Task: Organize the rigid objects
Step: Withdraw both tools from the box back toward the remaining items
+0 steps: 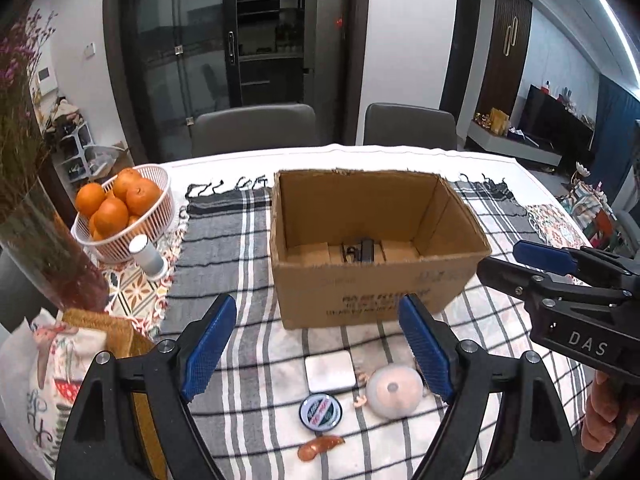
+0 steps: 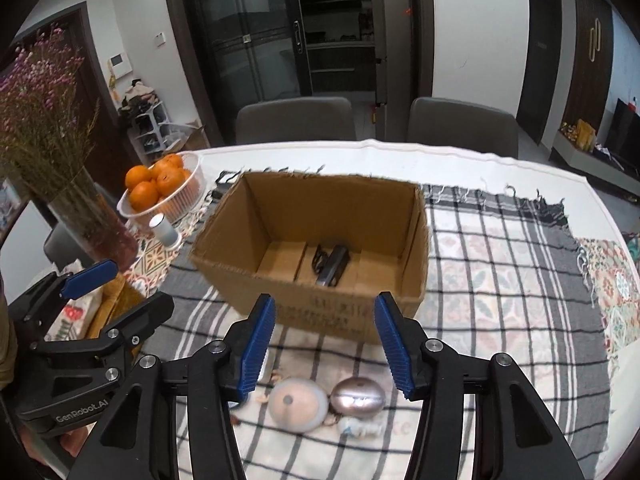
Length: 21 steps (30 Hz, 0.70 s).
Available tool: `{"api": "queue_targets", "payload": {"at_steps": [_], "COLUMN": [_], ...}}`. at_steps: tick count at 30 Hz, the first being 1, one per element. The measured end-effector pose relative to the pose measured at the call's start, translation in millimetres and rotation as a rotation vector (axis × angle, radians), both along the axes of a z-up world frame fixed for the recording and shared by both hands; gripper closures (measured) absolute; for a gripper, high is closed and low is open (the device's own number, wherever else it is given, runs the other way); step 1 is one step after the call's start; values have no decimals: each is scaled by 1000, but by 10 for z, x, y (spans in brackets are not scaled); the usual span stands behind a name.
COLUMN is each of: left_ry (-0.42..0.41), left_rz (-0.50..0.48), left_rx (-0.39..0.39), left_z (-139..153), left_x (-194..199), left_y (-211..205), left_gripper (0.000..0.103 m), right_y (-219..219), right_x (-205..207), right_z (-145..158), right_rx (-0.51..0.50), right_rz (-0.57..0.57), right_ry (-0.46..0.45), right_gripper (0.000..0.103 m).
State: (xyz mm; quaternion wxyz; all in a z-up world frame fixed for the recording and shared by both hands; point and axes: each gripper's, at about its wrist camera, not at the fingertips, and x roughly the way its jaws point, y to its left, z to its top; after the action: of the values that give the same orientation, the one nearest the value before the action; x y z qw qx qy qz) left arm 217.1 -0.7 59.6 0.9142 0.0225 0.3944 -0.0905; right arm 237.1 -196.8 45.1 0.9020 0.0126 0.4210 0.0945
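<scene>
On checked woven cloth, open cardboard box (image 1: 376, 280), round frosted puff case (image 1: 394, 394)

right gripper (image 1: 560, 280) body: "DAS" in white letters | left gripper (image 2: 92, 320) body: "GenRobot.AI" | cardboard box (image 1: 372, 296) front wall: dark printed lines, too blurred to read | round tin (image 1: 321, 409) lid: label unreadable

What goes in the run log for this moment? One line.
left gripper: open, empty | right gripper: open, empty | box: holds black item

Box (image 2: 320, 216) matt corrugated cardboard; plaid cloth (image 2: 500, 280) woven, fringed; egg-shaped thing (image 2: 358, 394) glossy, perhaps metal; basket (image 1: 160, 200) white plastic.
</scene>
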Motion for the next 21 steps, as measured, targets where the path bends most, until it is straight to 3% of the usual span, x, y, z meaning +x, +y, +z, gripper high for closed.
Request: {"api": "queue_targets", "payload": {"at_steps": [10,21], "left_ry": [78,239], "left_rz": [-7,-13], "left_rx": [23,5], "left_z": [-308,-780], "left_x": [-205,-195], "left_y": [14,27], "left_gripper": [20,20], "right_y": [64,75], "right_x": [-176,-159], "right_z": [-353,-756], "right_rx": [-9,-45], "right_rz": [40,24], "right_ry": [117,243], "right_gripper": [47,47]}}
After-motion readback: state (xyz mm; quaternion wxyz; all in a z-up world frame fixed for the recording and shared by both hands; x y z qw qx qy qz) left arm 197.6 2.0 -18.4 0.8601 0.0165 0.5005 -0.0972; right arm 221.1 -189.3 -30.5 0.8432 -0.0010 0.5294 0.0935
